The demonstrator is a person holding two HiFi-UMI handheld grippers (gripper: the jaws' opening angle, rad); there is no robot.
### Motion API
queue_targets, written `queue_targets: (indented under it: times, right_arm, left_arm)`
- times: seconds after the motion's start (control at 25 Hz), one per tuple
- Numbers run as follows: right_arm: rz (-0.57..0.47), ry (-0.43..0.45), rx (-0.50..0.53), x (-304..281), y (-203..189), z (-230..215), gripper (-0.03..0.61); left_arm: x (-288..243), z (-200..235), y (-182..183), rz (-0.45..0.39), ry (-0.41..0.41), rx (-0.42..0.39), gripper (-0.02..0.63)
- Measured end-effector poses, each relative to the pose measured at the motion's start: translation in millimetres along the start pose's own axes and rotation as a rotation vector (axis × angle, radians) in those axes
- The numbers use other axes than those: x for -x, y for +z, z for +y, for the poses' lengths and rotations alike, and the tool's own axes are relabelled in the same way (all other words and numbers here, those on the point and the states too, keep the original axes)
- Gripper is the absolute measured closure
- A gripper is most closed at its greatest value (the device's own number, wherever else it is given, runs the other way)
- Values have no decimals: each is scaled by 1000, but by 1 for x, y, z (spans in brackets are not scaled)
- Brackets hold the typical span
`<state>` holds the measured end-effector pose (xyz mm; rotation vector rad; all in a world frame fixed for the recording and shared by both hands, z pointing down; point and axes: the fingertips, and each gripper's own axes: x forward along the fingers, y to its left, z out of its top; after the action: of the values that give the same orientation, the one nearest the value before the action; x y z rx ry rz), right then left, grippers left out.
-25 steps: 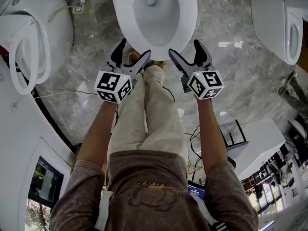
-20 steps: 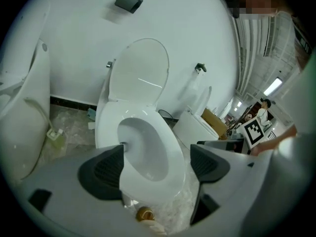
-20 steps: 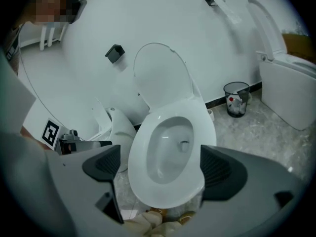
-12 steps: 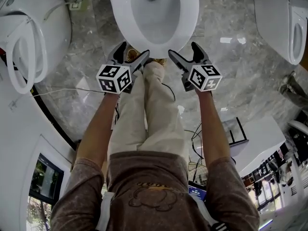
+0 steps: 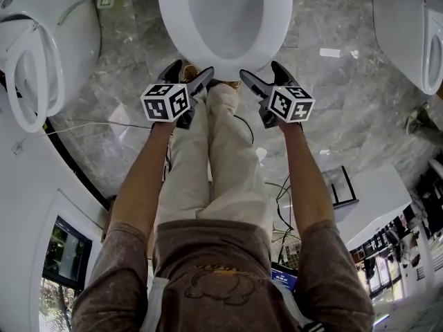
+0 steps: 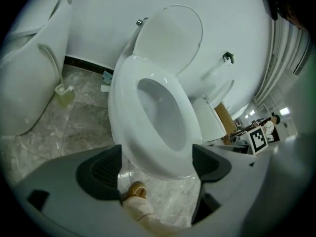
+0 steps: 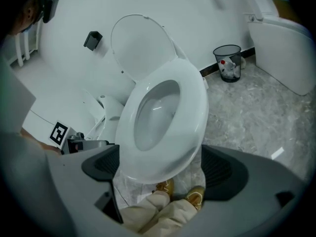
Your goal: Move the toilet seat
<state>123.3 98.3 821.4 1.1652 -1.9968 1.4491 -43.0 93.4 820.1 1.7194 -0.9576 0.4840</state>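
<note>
A white toilet stands before me with its seat [image 5: 278, 19] lying flat on the bowl and its lid [image 6: 170, 36] raised against the wall. My left gripper [image 5: 188, 73] hovers at the seat's front rim, left of centre, jaws wide apart. My right gripper [image 5: 263, 73] hovers at the same rim, right of centre, also open. In the left gripper view the seat [image 6: 123, 112] fills the space ahead of the left gripper [image 6: 154, 167]. In the right gripper view the seat [image 7: 195, 112] lies ahead of the right gripper [image 7: 162, 168]. No pad presses on it.
Another toilet with its seat raised [image 5: 48, 40] stands at the left and a third [image 5: 415, 26] at the right. A waste bin [image 7: 228, 63] sits by the wall. Cables [image 5: 83, 126] run over the marble floor. My legs and shoes [image 7: 165, 186] are below the grippers.
Both grippers have edged forward and a little closer together at the toilet's front rim. The seat and lid have not moved.
</note>
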Motion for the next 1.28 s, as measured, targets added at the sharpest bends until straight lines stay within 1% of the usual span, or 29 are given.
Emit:
queue_targets:
  times: [0.08, 0.2, 0.28, 0.52, 0.68, 0.88, 1.0, 1.08, 1.16, 1.28]
  right_arm:
    - [6, -1, -16, -4, -2, -2, 67]
    - [21, 1, -35, -8, -7, -6, 67]
    - [32, 2, -42, -10, -9, -7, 67]
    - [27, 14, -47, -13, -6, -7, 67]
    - [28, 24, -56, -15, -3, -4, 67]
    - [29, 13, -60, -17, -3, -2, 67]
    - [10, 7, -95, -15, 0, -2, 67]
    - [-20, -2, -141, -14, 2, -3, 67]
    - [-46, -9, -174, -13, 6, -2, 67]
    - [-56, -3, -170, -10, 9, 2, 67]
  left_arm:
    - [-5, 3, -4, 16, 0, 1, 176]
    - [-14, 7, -13, 57, 4, -20, 178]
    - [-17, 7, -15, 72, 0, -16, 178]
    - [-22, -5, -15, 94, -21, -52, 178]
    - [-21, -6, -16, 105, -19, -50, 178]
    - [-20, -7, -14, 101, -16, -49, 178]
    - [-21, -8, -16, 116, -2, -65, 178]
    - [-21, -10, -17, 122, 7, -56, 178]
    - [-20, -11, -14, 115, 13, -26, 178]
    - [-16, -12, -8, 95, 14, 13, 178]
